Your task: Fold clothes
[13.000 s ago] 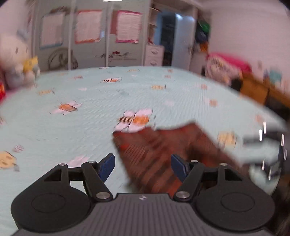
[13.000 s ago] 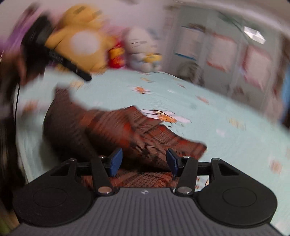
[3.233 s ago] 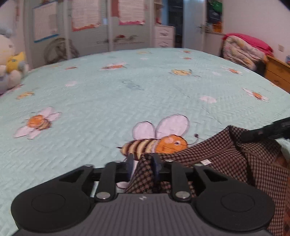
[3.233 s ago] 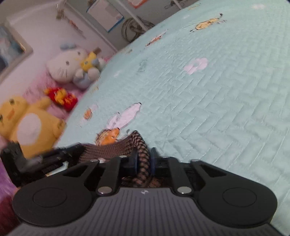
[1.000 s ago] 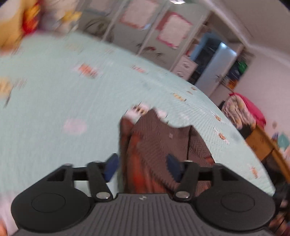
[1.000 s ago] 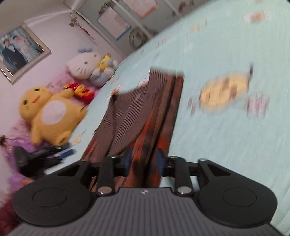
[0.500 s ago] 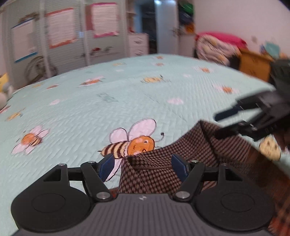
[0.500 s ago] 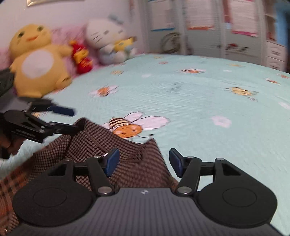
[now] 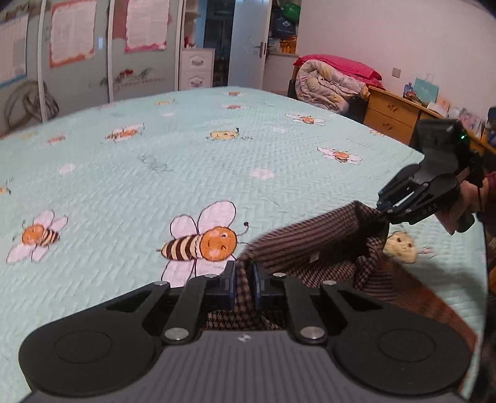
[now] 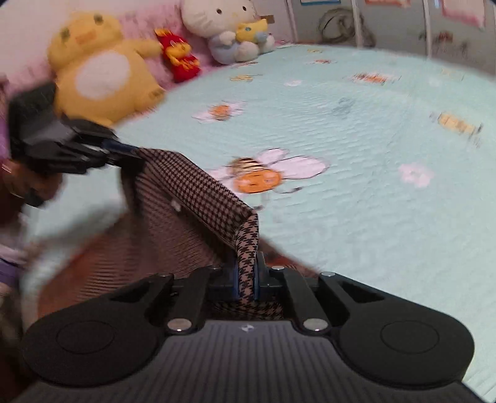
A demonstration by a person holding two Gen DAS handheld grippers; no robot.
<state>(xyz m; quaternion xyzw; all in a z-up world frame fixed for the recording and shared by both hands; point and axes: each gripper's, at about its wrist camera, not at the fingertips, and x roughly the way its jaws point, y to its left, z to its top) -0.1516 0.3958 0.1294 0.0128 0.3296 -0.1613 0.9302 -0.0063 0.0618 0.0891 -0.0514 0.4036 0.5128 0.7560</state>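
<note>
Pinching one edge of the checked garment [image 9: 313, 238] on the bed [image 9: 155, 173], both the left gripper [image 9: 245, 277] and right gripper [image 10: 248, 276] have just clamped shut, folding barely begun.

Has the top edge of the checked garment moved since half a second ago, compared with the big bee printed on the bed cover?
Yes. The garment's top edge, flat beside the big bee then, now hangs raised above the bed cover, stretched between left claw and right claw.

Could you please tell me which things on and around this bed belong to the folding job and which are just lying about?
Part of the job:
- houndstooth garment
- left gripper, shut on it
- right gripper, shut on it
- bee-print bedspread

Lying about:
- yellow plush
- white cat plush
- rolled quilt
- wooden dresser
</note>
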